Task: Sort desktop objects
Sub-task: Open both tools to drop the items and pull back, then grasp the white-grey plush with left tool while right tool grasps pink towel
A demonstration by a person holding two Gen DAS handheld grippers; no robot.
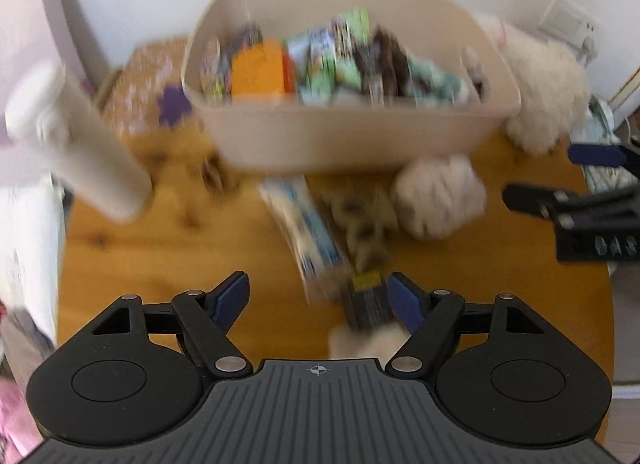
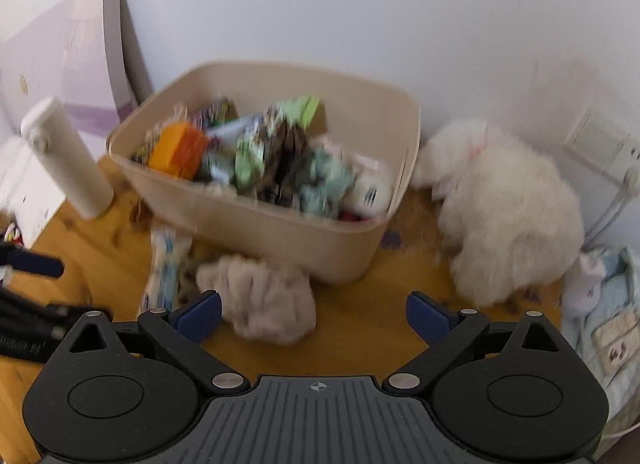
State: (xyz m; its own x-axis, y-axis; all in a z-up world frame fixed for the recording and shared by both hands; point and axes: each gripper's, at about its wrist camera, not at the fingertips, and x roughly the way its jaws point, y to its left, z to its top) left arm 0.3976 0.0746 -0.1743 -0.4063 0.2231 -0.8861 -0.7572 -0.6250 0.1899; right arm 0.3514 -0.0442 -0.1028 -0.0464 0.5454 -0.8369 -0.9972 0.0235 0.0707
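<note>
While both views are smeared with blur, the layout on the wooden table [image 1: 160, 248] reads clearly enough: a beige bin [image 1: 344, 136] stands toward the back near the white wall, heaped with small packets, among them an orange box [image 1: 258, 70] and several green and brown wrappers whose print cannot be made out. Seen from the left wrist, the left gripper [image 1: 318, 296] hovers low over the tabletop with its blue-padded fingers spread apart and nothing between them; just beyond its right finger lies a dark packet with a yellow patch [image 1: 366, 300], and a long blue-and-white packet [image 1: 304, 224] lies slanted in front of the bin. Near these sits a fluffy beige bundle [image 1: 438, 196], touching or nearly touching the bin's front wall. A white bottle [image 1: 80, 144] stands to the left of the bin, tilted in the fisheye view, and a large white plush toy [image 1: 548, 92] rests against the bin's right side. From the right wrist, the right gripper [image 2: 314, 316] is likewise wide open and empty, held above the table with the beige bundle [image 2: 268, 300] lying just beside its left finger and the plush toy [image 2: 508, 224] off to the right, beside a wall socket [image 2: 600, 144]. At the right edge of the left view, the other gripper's dark fingers appear.
</note>
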